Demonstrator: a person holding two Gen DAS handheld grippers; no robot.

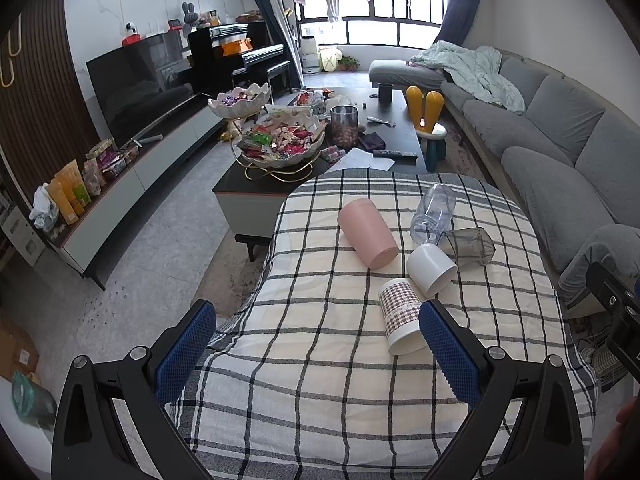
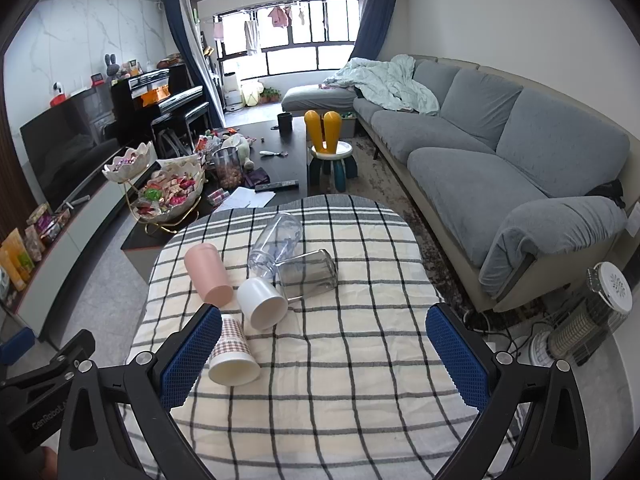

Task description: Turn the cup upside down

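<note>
Several cups lie on their sides on a checked tablecloth [image 1: 320,360] [image 2: 340,360]: a pink cup [image 1: 367,233] [image 2: 208,274], a white cup [image 1: 431,269] [image 2: 262,302], a houndstooth-patterned paper cup [image 1: 400,318] [image 2: 233,354], a clear plastic cup [image 1: 434,208] [image 2: 276,246] and a smoky grey glass [image 1: 468,246] [image 2: 310,274]. My left gripper [image 1: 318,334] is open and empty, near the table's front edge, its right finger beside the patterned cup. My right gripper [image 2: 324,346] is open and empty, its left finger next to the patterned cup.
A dark coffee table [image 1: 400,128] [image 2: 288,152] with snack bowls stands beyond the table. A grey sofa [image 1: 560,140] [image 2: 500,152] runs along the right. A TV unit [image 1: 132,168] lines the left wall. A heater [image 2: 592,316] sits on the floor at right.
</note>
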